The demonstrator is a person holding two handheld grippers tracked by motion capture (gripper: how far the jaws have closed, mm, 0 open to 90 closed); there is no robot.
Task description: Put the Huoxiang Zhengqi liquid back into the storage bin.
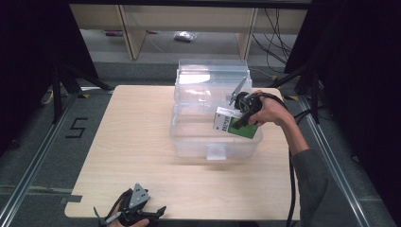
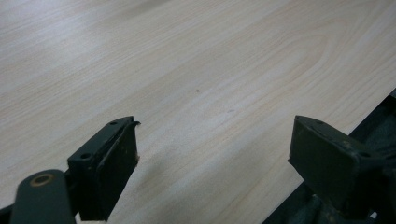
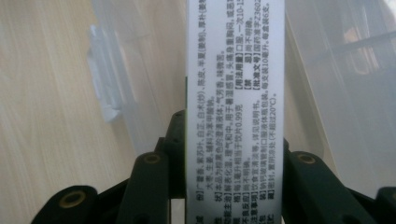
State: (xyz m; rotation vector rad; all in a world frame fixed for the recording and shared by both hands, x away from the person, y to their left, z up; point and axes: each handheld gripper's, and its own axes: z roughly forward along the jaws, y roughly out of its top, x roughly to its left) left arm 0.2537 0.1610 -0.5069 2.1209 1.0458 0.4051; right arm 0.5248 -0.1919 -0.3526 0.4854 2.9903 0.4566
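My right gripper [image 1: 240, 115] clamped on box [image 3: 235, 93], jaws pressing its two sides, printed white face toward camera. Box held over open clear bin [image 1: 189, 137], bin wall just behind it. My left gripper [image 2: 212, 154] low over bare table [image 2: 196, 60] edge, jaws wide apart, nothing between.

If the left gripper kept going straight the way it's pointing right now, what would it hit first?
Most likely the bare wooden table. The left gripper has its jaws open with nothing between them, angled down at the tabletop; nothing else lies ahead, though depth is hard to judge.
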